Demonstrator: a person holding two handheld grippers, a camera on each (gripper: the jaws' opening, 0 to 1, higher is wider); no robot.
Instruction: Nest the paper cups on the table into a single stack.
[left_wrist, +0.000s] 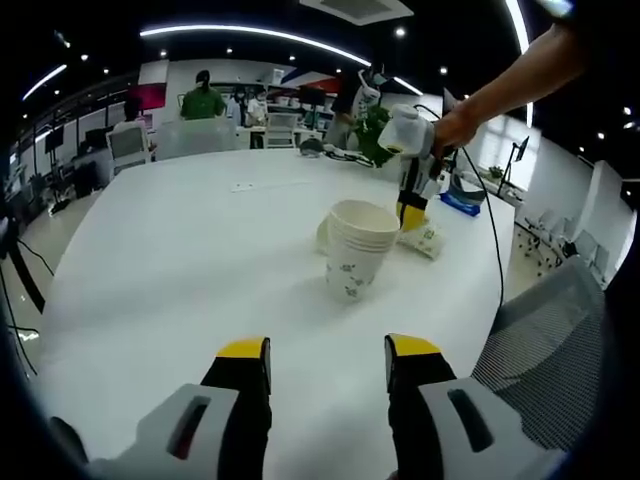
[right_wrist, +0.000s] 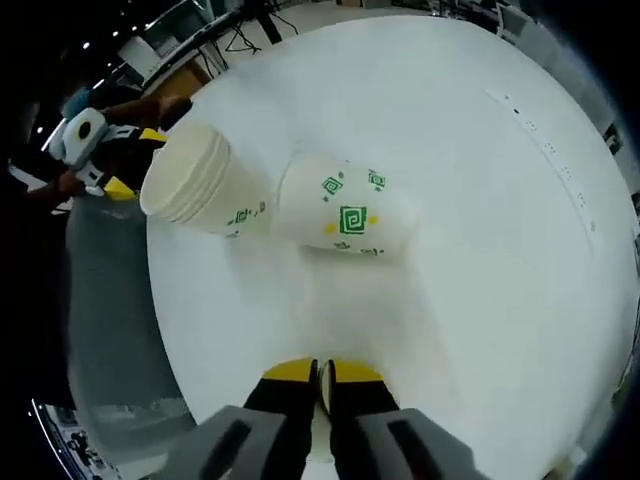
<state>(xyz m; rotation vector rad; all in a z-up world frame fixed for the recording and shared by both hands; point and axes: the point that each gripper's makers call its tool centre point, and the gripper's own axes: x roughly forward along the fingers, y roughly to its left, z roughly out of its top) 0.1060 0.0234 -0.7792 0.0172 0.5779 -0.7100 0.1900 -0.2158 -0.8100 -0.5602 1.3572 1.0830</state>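
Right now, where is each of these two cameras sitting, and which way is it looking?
Left gripper view: rides on the left gripper, jaws apart, low over the white table, facing the upright stack of white paper cups with green print; the right gripper and the person's arm come in beyond it.
Right gripper view: rides on the right gripper, jaws nearly together, looking down at a single printed paper cup lying on its side beside the stack.
Shared: table, stack, lying cup.
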